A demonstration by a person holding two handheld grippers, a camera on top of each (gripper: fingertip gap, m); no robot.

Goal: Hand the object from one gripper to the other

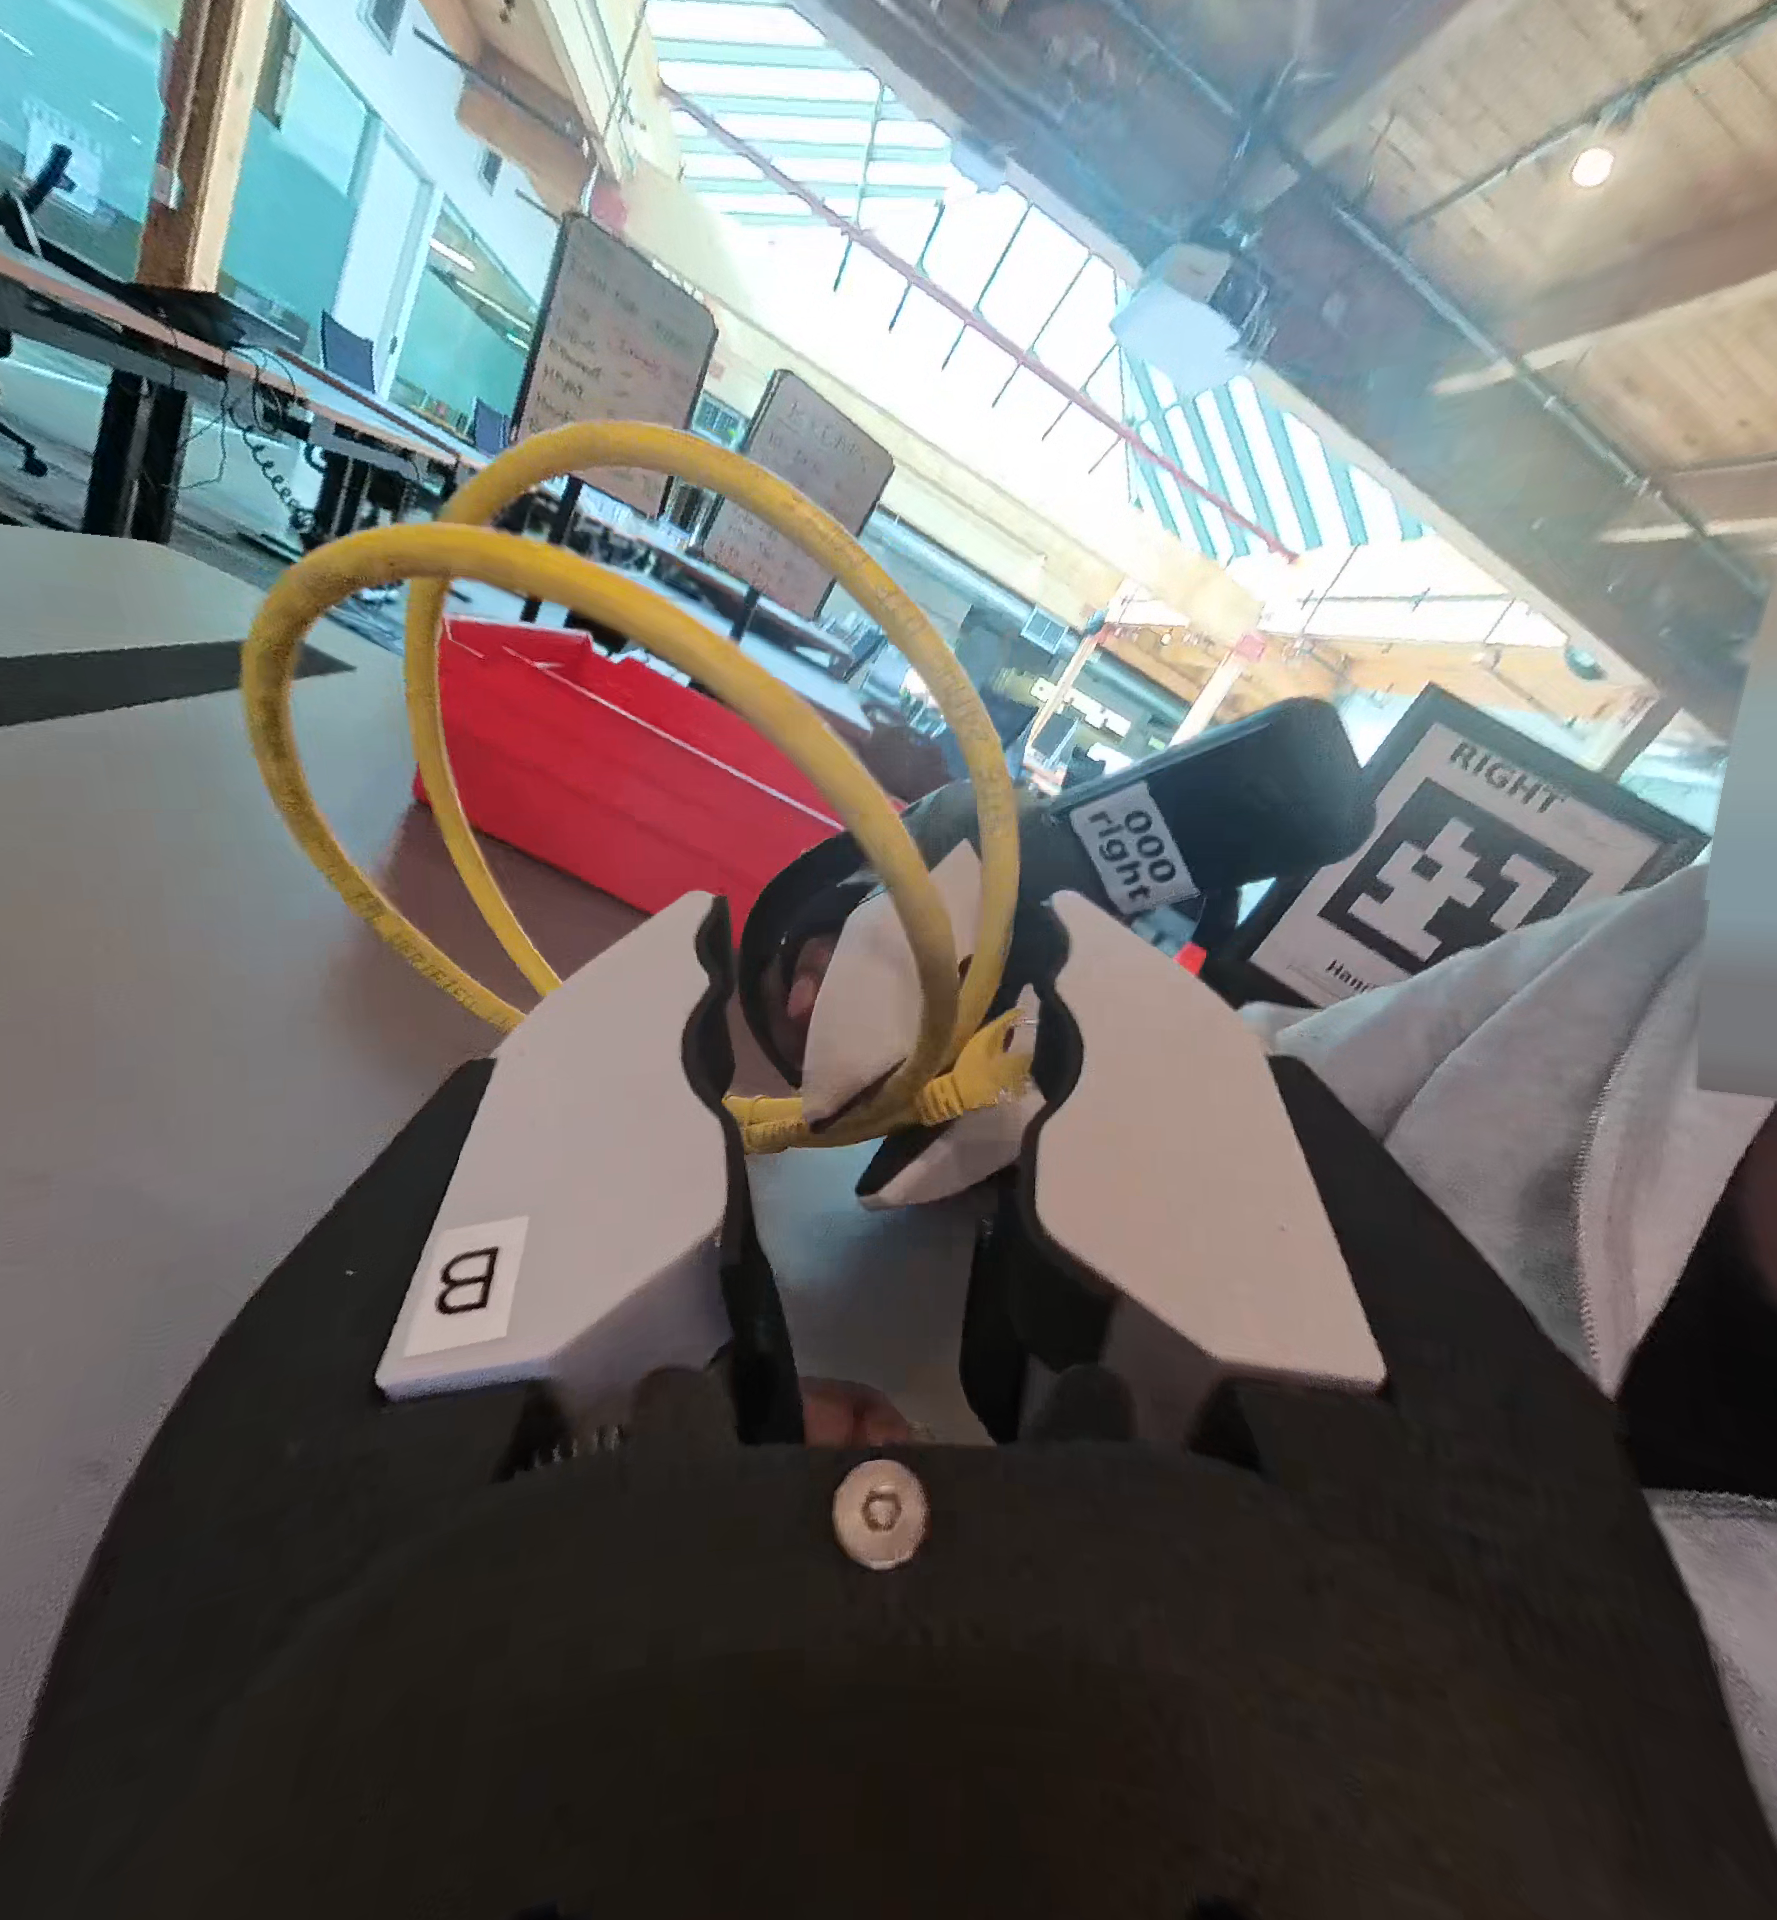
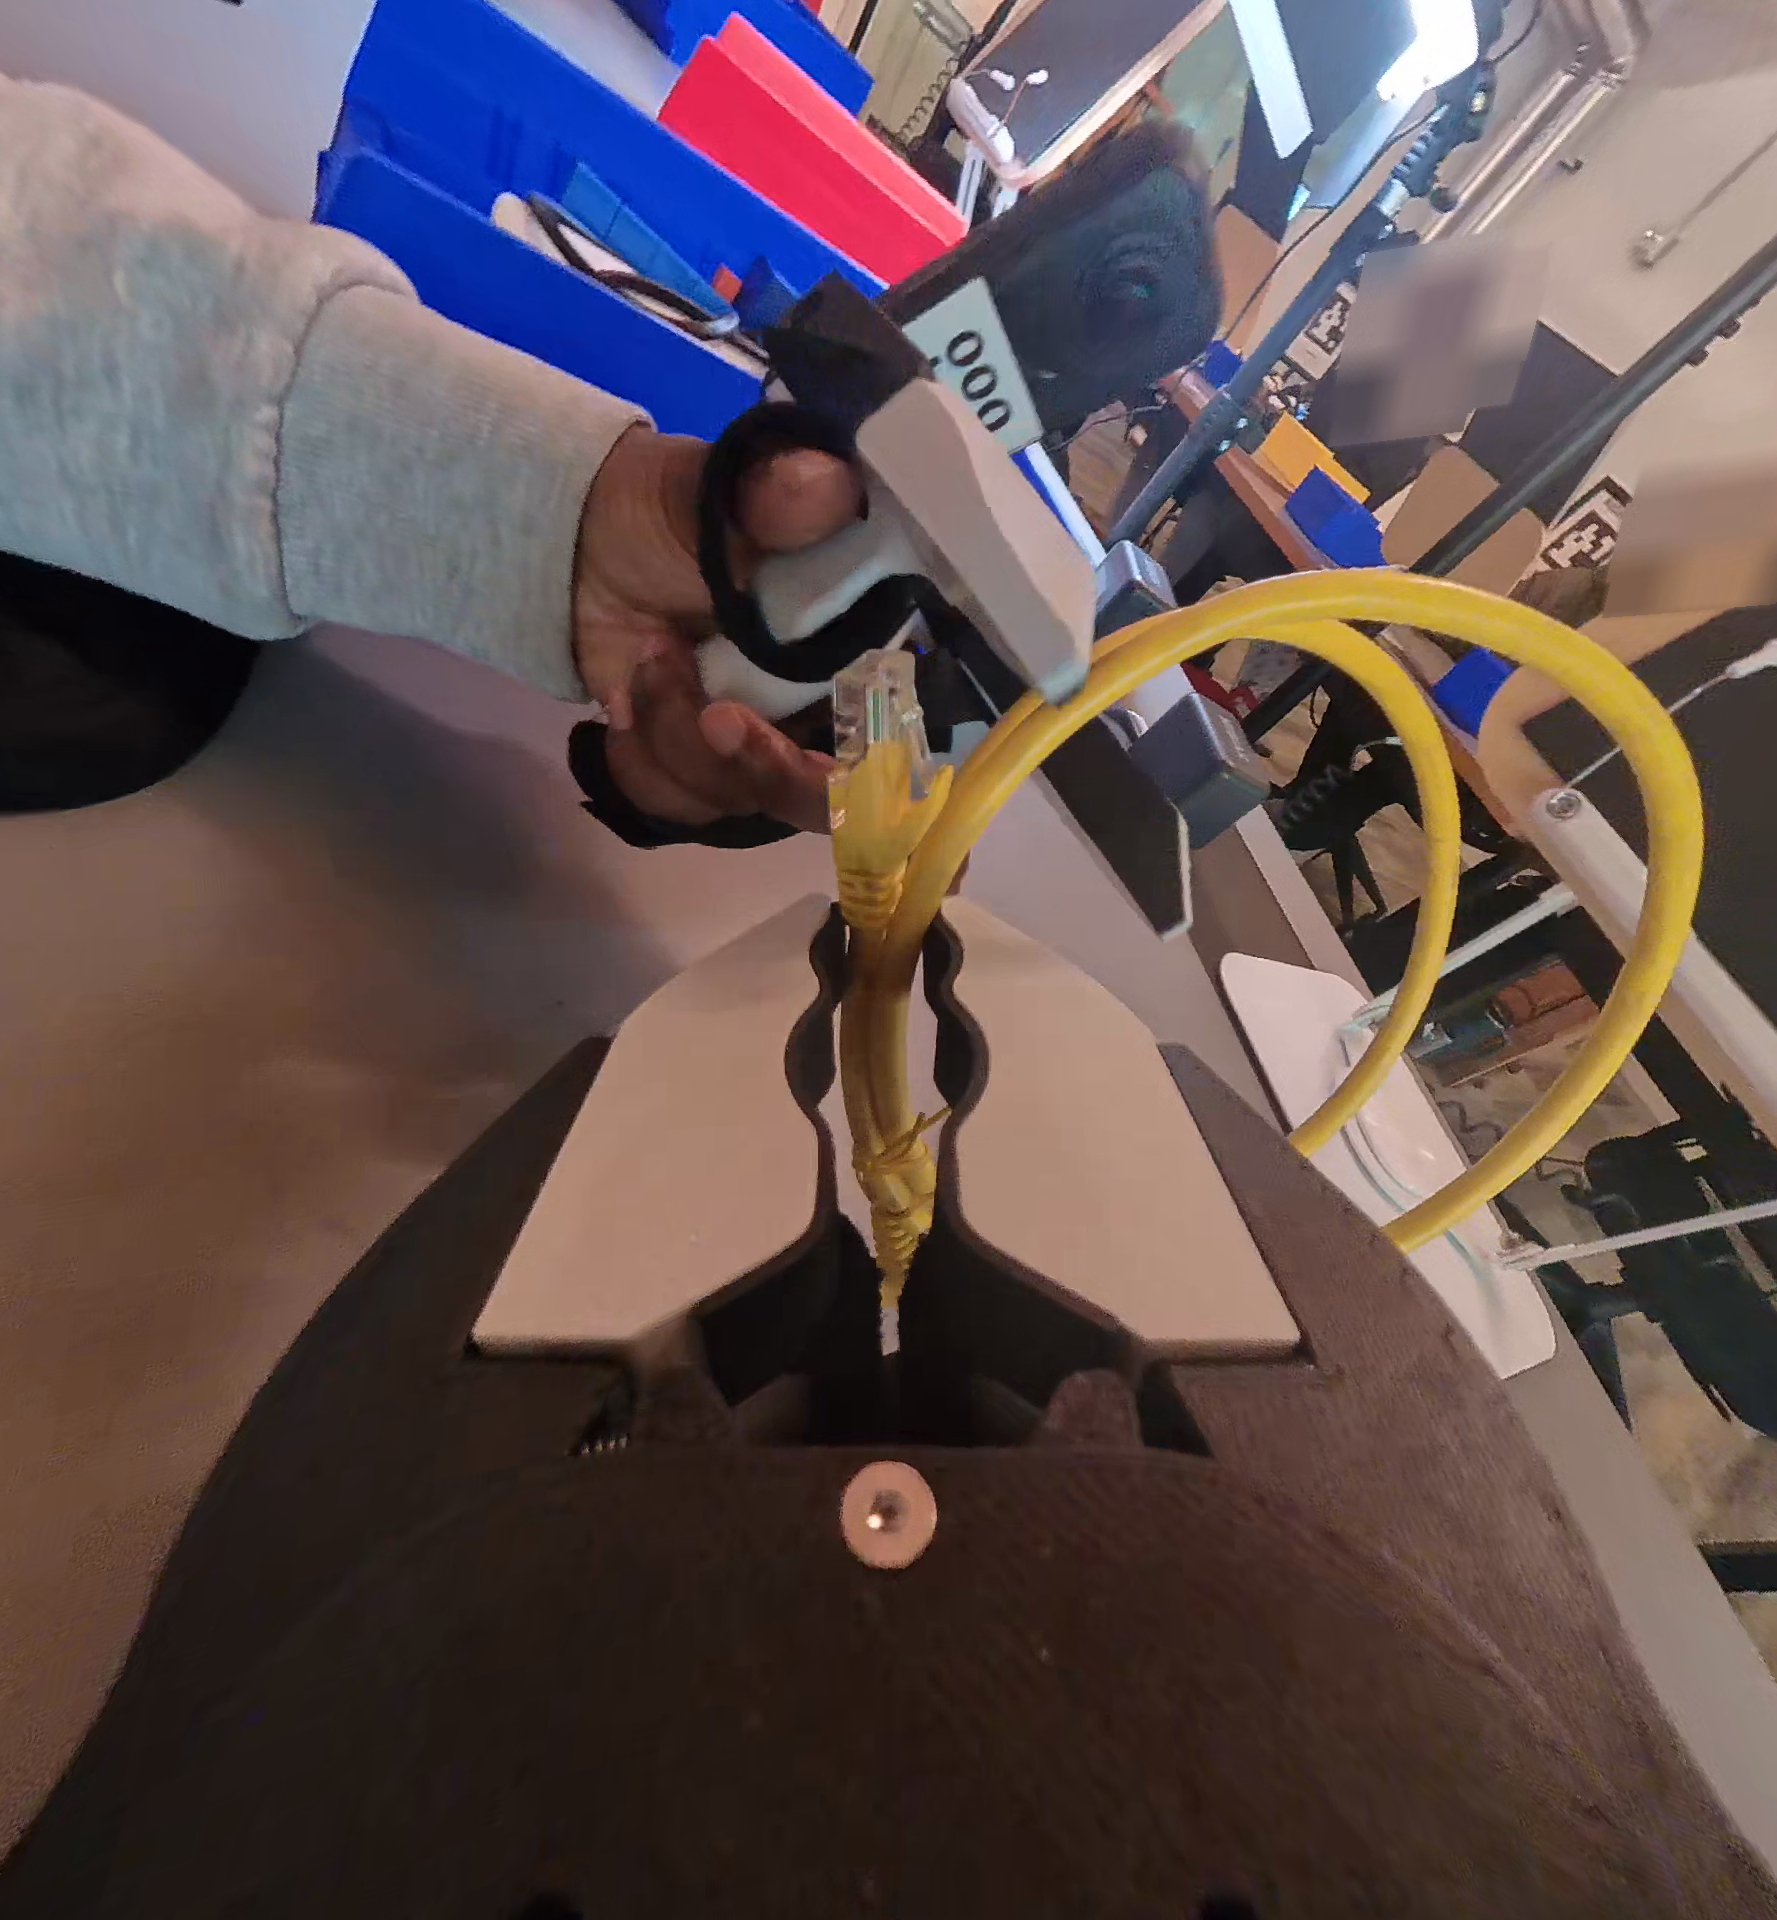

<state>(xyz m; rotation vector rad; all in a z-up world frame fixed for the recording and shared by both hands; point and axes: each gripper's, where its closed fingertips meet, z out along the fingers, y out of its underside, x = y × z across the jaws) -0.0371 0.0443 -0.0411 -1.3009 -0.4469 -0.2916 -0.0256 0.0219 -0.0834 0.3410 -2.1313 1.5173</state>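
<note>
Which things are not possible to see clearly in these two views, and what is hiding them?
- Right wrist view: second finger of the left gripper, behind its near finger.
- Left wrist view: inside of the red bin, hidden by its wall.
- Right wrist view: background upper right, under a blurred patch.
- Right wrist view: lower connector of the yellow cable, shadowed inside the right gripper.

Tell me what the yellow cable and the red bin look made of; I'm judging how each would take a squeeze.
Yellow cable: a flexible, rubbery-looking plastic jacket, smooth with a slight sheen; it holds round loops without kinking. Its end plug looks like clear hard plastic. Red bin: apparently rigid plastic, matte, with straight walls and crisp edges, though corrugated board can't be ruled out.
</note>
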